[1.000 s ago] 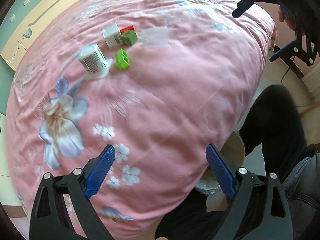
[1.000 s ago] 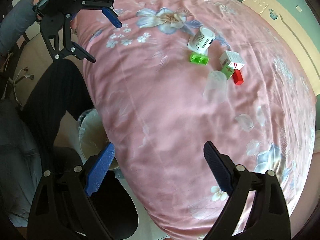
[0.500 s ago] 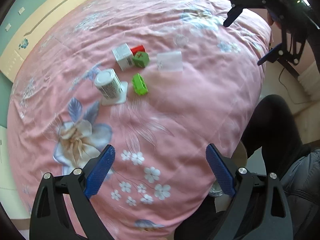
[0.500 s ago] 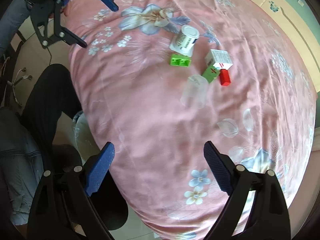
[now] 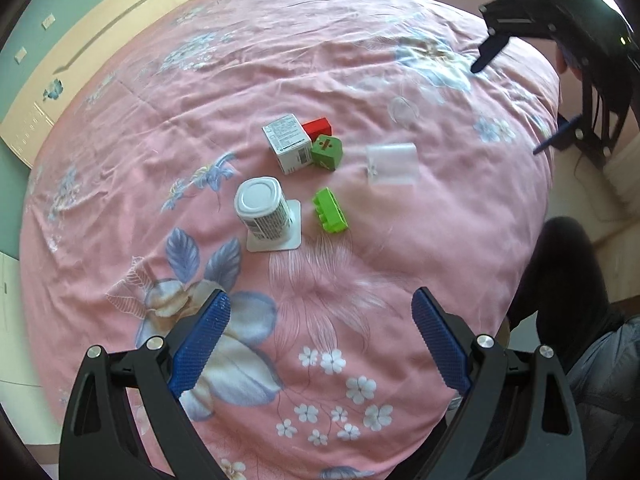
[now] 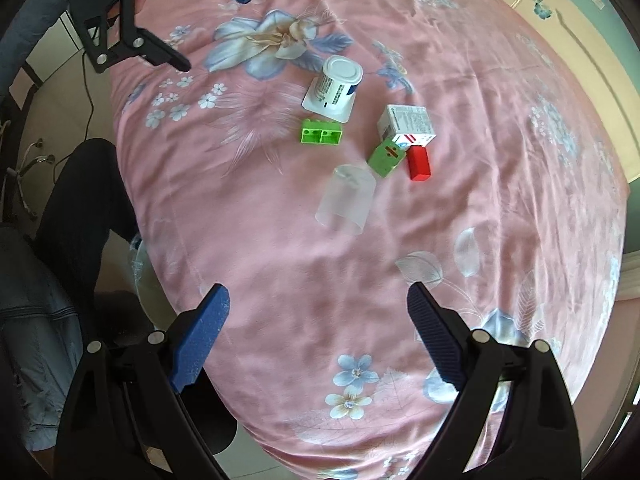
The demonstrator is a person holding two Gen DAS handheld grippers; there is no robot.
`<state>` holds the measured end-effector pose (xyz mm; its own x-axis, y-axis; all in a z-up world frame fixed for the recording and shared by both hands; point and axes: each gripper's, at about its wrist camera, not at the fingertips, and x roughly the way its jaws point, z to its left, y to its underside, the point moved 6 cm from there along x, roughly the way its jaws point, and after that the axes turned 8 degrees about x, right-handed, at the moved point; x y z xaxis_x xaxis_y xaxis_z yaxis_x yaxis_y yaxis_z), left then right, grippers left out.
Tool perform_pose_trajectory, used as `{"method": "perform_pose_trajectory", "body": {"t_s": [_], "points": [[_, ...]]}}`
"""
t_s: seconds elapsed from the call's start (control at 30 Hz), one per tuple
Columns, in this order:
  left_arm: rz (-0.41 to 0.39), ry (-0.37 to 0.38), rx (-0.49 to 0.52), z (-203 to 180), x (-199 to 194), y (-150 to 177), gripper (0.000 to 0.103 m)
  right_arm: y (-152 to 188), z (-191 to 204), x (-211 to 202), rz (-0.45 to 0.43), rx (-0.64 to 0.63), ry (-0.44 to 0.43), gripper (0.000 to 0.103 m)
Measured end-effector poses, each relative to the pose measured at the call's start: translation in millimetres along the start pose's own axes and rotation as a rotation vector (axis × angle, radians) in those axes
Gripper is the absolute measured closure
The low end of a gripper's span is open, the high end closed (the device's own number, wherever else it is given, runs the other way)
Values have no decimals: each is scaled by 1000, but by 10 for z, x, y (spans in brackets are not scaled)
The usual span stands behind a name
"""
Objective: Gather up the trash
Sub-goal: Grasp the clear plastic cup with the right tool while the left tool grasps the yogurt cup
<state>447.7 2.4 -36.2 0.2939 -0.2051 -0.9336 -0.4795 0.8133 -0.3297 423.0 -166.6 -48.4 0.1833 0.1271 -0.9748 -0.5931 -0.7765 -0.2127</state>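
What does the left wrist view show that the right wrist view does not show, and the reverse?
Only the left wrist view shows the right gripper, open, at the far bed edge. Only the right wrist view shows the left gripper, also open, the underside cavities of the green brick, and a clear-lined bin beside the bed. Both show the pink floral bedspread, the upside-down white cup, the white carton, the green cube, the red block and the clear plastic cup on its side.
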Motion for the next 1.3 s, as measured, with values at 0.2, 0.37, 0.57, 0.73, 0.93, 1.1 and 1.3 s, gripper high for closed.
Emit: {"method": "perform_pose_trajectory", "body": {"t_s": [0.2, 0.37, 0.57, 0.73, 0.93, 1.1, 1.3], "points": [[64, 47, -55, 185, 273, -119, 9, -122, -203, 149, 43, 47, -44, 14], [105, 82, -87, 323, 503, -254, 9, -232, -360, 316, 83, 69, -60, 14], [145, 68, -107, 524, 752, -381, 9, -377, -468, 444, 67, 69, -64, 14], [158, 76, -101, 586, 903, -447, 9, -439, -526, 605, 73, 69, -77, 14], [171, 81, -95, 617, 1046, -482, 9, -541, -537, 767, 64, 63, -97, 14], [188, 87, -102, 665, 1225, -466, 9, -627, -497, 921, 62, 62, -122, 14], [184, 95, -121, 722, 1357, -471, 9, -737, -398, 1183, 81, 58, -163, 26]]}}
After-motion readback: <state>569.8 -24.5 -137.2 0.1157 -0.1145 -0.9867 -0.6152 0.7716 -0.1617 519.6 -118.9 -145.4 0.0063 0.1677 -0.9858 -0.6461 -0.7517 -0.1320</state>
